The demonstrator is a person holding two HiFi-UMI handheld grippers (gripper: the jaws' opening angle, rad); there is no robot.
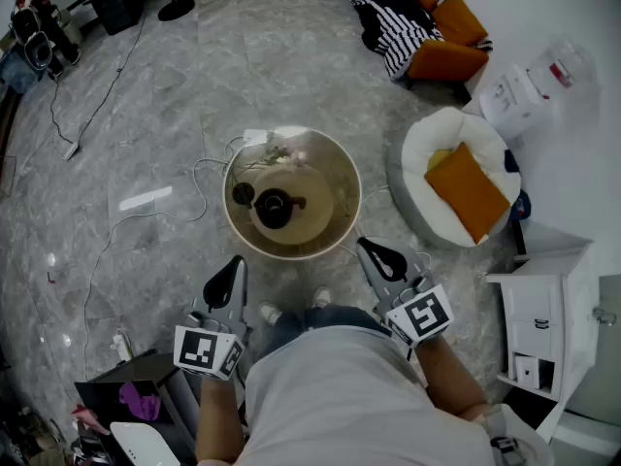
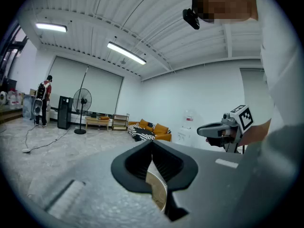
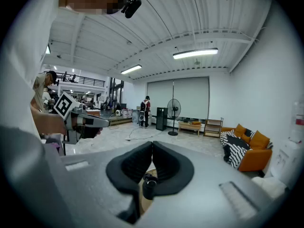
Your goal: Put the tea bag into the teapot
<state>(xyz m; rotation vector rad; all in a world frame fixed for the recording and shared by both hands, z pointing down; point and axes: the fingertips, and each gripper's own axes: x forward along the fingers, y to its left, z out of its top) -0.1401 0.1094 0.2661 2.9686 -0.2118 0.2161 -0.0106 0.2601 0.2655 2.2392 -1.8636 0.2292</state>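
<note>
Head view: round beige table [image 1: 356,198] on the grey floor, ahead of the person.
- Black teapot [image 1: 275,208] stands near the middle of the table, upright, a small dark round piece [image 1: 243,195] just to its left.
- Pale, pinkish cluster [image 1: 282,151] at the far rim. Tea bag: cannot be picked out for certain in any view; if it is on the table, it lies beyond both sets of tongs.

Left gripper [image 1: 232,278]: on the near side of the table, left of the person's body, pointing toward the table. Its own view shows the jaws together, pads meeting, nothing between them; only the table rim shows through the gap below.

Right gripper [image 1: 379,256]: near-right of the table, just off its rim. Jaws together, nothing clamped; the teapot [image 3: 149,188] shows through the opening beneath the pads, beyond the tips and apart from them.

Both grippers are well clear of the teapot, one on either side of it.
</note>
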